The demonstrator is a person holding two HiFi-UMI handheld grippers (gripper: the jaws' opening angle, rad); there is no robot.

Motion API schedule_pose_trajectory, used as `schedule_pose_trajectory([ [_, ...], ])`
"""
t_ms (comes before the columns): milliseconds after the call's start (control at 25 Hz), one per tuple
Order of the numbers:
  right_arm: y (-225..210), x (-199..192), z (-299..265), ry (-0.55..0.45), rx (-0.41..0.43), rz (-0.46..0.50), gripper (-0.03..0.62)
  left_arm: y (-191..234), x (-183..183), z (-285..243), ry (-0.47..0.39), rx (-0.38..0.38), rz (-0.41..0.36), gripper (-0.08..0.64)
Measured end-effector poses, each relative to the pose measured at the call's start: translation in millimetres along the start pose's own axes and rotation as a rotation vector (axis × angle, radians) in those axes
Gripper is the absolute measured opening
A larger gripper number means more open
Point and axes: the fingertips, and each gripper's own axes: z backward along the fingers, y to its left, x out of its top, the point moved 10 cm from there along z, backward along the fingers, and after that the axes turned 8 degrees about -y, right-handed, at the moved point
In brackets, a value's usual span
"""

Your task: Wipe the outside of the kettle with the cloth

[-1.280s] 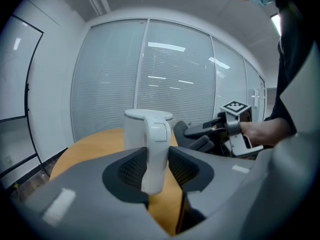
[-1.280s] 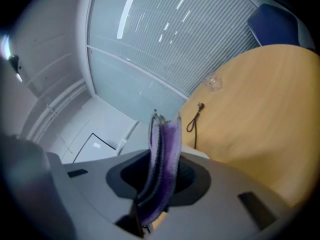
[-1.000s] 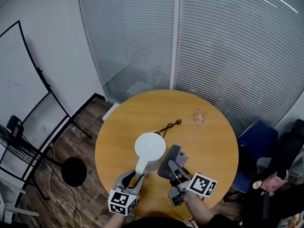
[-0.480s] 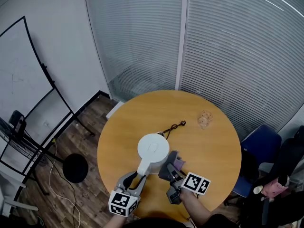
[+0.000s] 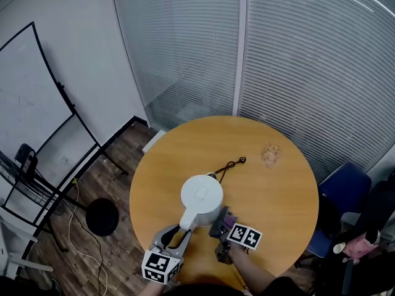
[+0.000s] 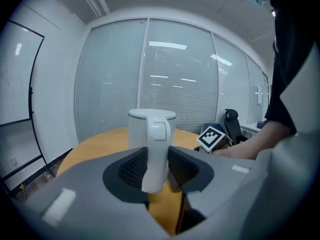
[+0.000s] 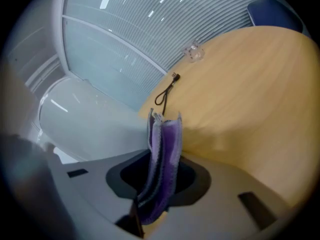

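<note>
The round wooden table [image 5: 271, 190] is the biggest thing here, and on it there is one white kettle [image 5: 201, 197]. The kettle stands upright near the person's edge of the table with its lid on.

There are two grippers. The left gripper [image 6: 156, 170] has its jaws closed around the kettle's handle [image 6: 155, 144], one pad on each side, so it holds the kettle. The jaws stand fairly wide because the handle fills the gap between them. The right gripper [image 7: 159, 176] has its jaws pinched on one purple cloth [image 7: 164, 144]. The folded cloth sticks up out of the jaws, right next to the kettle's lower side. I cannot tell if it touches the kettle.

Beyond the kettle lies one thin black cord [image 5: 227, 165], curled on the bare wood. Farther off, near the far edge, sits one small clear thing [image 5: 270, 154], too small to name. Neither is in the way.

Around the table are a whiteboard [image 5: 24, 103], a blue chair [image 5: 342, 184] and a round black thing [image 5: 102, 216] on the floor.
</note>
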Motion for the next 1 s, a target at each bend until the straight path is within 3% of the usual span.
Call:
schedule_pose_trajectory([
  [200, -11, -9, -11, 0.043, -0.059, 0.023, 0.091, 0, 1, 0, 0.010, -0.004, -0.014, 0.138],
  [440, -10, -4, 0, 0.027, -0.025, 0.035, 0.091, 6, -2, 5, 0.014, 0.028, -0.038, 0.138],
  [760, 31, 40, 43, -0.091, 0.157, 0.025, 0.091, 22, 0, 8, -0.004, 0.061, -0.041, 0.138],
  [1000, 74, 77, 72, -0.117, 0.341, 0.059, 0.090, 33, 1, 9, -0.007, 0.088, -0.050, 0.132],
])
